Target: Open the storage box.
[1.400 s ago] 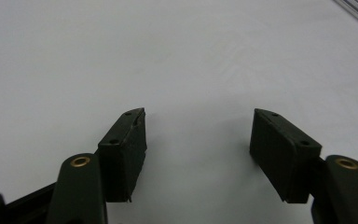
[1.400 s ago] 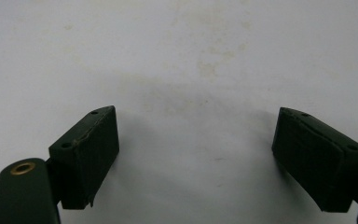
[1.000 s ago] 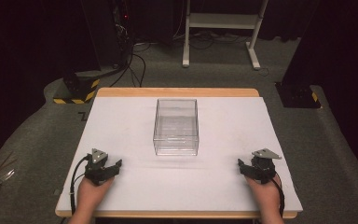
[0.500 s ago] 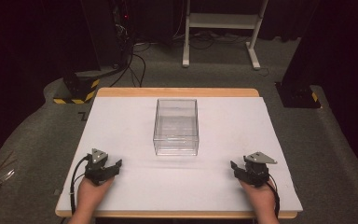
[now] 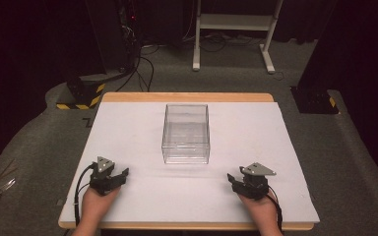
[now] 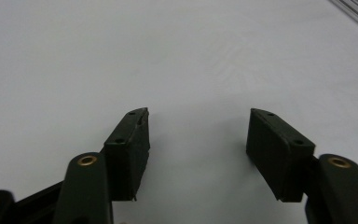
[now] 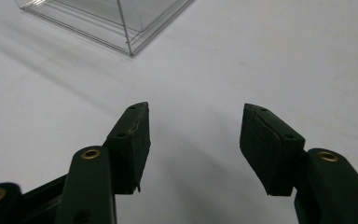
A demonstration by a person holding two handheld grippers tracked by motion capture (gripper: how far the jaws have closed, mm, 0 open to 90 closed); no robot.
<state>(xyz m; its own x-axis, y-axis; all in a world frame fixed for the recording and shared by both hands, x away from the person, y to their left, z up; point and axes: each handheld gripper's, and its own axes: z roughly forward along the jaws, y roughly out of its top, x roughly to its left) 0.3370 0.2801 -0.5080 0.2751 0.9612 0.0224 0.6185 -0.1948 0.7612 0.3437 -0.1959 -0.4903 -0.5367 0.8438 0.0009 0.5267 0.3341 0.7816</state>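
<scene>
From above, my left claw point(image 5: 120, 175) sits near the counter's point(image 5: 275, 132) near-left corner, my right claw point(image 5: 234, 181) near its near-right corner; the clear plastic box point(image 5: 186, 132) stands mid-counter, nearer the far edge; in the left gripper view my claw point(image 6: 196, 133) is spread over bare counter; in the right gripper view my claw point(image 7: 193, 128) is spread too, the box's corner point(image 7: 121, 23) ahead.

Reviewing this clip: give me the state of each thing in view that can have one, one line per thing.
Clear plastic box: upright on the white table cover, open-topped, looks empty.
Left hand-held gripper: jaws open, nothing between them, low over the cover.
Right hand-held gripper: jaws open, nothing between them, pointed toward the box's corner, apart from it.
</scene>
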